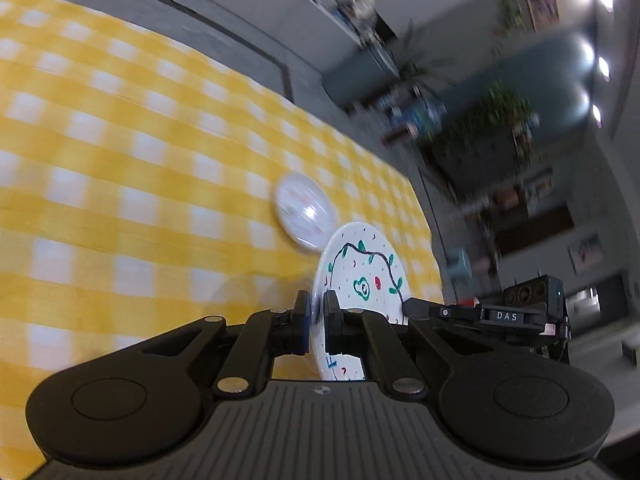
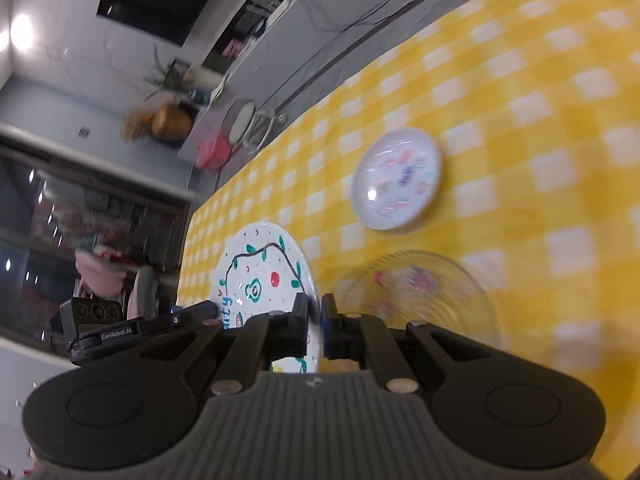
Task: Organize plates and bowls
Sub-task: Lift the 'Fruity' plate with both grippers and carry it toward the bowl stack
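My left gripper (image 1: 316, 320) is clenched on the rim of the white painted plate (image 1: 360, 276), one pad on each face. The plate stands on edge, lifted off the yellow checked tablecloth (image 1: 120, 160); its decorated face, with a dark vine line, green leaves and a red dot, is turned to the right in the left wrist view.

My right gripper (image 2: 315, 324) pinches the rim of the same painted plate (image 2: 264, 276) from the opposite side, its fingers closed tight on the edge. Here the decorated face turns left. So both tongs hold this one plate, each on its own part of the rim.

Just right of the right gripper, near, lies a clear glass plate (image 2: 420, 288) with faint pink and purple marks, flat on the tablecloth (image 2: 540, 160), blurred.

Farther off lies a small white dish (image 2: 398, 178) with coloured marks. The same small dish (image 1: 304, 212) shows in the left wrist view just beyond the held plate, blurred.

Past the far table edge: a gold pot with a plant (image 2: 170, 122), out of focus.
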Demonstrator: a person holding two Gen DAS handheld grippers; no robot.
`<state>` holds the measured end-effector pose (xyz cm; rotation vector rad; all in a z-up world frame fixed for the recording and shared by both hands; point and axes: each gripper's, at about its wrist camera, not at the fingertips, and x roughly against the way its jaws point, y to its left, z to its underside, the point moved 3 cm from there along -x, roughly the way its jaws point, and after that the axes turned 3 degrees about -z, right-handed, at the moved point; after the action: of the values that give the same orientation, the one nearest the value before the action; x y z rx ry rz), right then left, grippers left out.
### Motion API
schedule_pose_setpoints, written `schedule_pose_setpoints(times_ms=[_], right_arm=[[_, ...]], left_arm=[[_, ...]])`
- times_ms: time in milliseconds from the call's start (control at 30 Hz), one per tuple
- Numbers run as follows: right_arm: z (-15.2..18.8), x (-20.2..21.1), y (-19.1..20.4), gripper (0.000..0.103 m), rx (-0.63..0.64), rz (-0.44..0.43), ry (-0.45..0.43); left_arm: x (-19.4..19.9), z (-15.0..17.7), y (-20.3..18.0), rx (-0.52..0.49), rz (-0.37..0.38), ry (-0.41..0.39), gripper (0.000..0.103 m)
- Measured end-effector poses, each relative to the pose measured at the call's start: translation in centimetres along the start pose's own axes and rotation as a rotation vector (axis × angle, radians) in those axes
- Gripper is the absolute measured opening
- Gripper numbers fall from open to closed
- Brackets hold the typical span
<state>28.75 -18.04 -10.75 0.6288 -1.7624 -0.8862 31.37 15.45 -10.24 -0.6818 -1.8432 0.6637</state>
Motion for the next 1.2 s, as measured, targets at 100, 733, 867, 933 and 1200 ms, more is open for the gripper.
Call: schedule_pose_setpoints(times_ms=[100, 733, 867, 933, 1200], right_arm=[[1.9, 3.3, -1.5, 0.004, -0.042, 0.03, -0.008], [13.4, 10.4, -8.3, 0.006, -0.246, 0.121, 0.019], [14.4, 10.6, -8.6, 0.007, -0.257, 0.129, 0.031], [14.3, 10.2, -9.0, 0.007, -0.264, 0.135, 0.032], [15.1, 9.1, -10.5, 0.009, -0.298, 0.171, 0.07]], left_arm=[[-1.8, 0.8, -2.6, -0.043, 0.01, 0.058, 0.005], [-10.2, 7.9, -10.1, -0.213, -0.148, 0.362, 0.01], [-10.7, 8.8, -10.7, -0.227, -0.179, 0.387, 0.01], [-10.9, 9.2, -10.5, -0.221, -0.19, 0.429, 0.01], [-12.1, 10.9, -11.0, -0.284, -0.246, 0.495, 0.013]])
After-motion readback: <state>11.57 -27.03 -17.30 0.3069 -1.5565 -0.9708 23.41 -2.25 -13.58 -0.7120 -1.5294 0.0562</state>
